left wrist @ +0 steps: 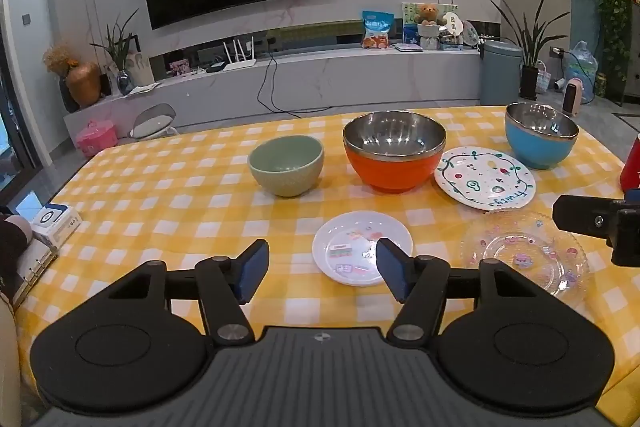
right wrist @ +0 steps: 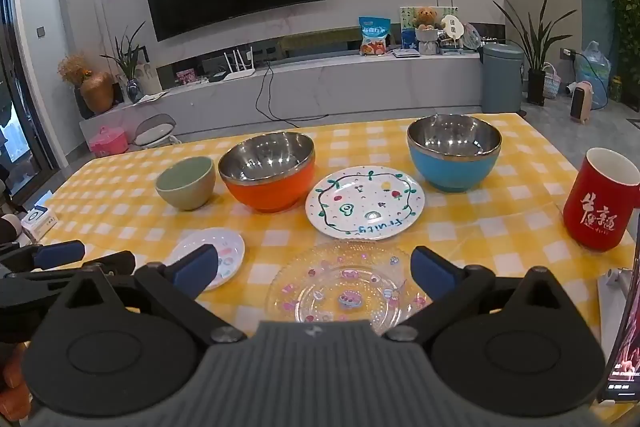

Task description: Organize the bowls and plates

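On the yellow checked table a green bowl (left wrist: 286,165), an orange steel-lined bowl (left wrist: 394,151) and a blue steel-lined bowl (left wrist: 541,135) stand in a far row. A painted white plate (left wrist: 485,177) lies between the orange and blue bowls. Nearer lie a small white plate (left wrist: 356,247) and a clear glass plate (left wrist: 524,257). My left gripper (left wrist: 322,269) hangs open over the near table, its right finger overlapping the small white plate. My right gripper (right wrist: 314,269) is open wide above the clear glass plate (right wrist: 344,287), holding nothing.
A red cup (right wrist: 602,201) stands at the table's right side, with a phone on a stand (right wrist: 624,327) near the right front corner. A small box and binder (left wrist: 52,227) sit at the left edge. Beyond the table are a TV wall and plants.
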